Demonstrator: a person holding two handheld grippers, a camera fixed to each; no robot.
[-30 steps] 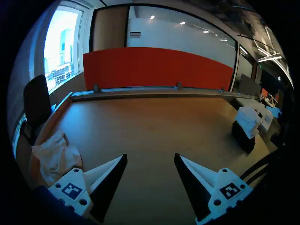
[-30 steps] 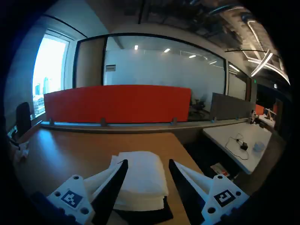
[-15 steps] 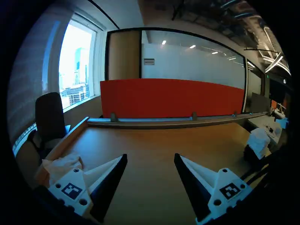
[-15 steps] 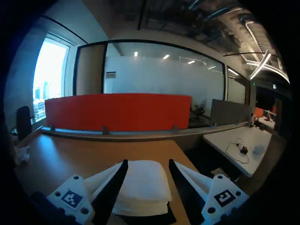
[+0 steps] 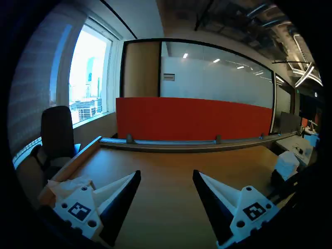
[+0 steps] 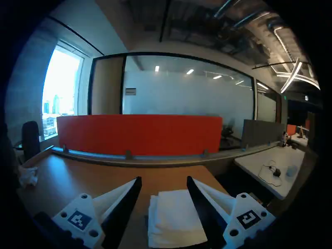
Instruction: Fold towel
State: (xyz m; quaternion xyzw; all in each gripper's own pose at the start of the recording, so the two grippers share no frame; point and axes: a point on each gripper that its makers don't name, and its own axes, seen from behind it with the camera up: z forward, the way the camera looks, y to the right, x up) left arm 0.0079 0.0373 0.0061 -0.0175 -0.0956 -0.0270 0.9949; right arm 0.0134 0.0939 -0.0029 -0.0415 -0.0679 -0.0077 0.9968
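Well, nearest us both claws stand released and hold nothing. The left claw (image 5: 166, 173) gapes over bare desk (image 5: 174, 162). The right claw (image 6: 164, 179) gapes above a folded stack of white towels (image 6: 176, 216), which lies low between its fingers near the desk's right end. A crumpled towel (image 5: 68, 185) sits at the desk's left edge, just beside the outer side of the left claw's left finger, and we judge it the one to be folded next. It lies down and to the left of that claw and well apart from the right one, so our left hand is the nearer. We can make out no clear long axis in the heap. Farther off stand a dark chair (image 5: 56, 130), the red divider (image 5: 195, 120) along the desk's back edge, and a bright window (image 5: 89, 83).
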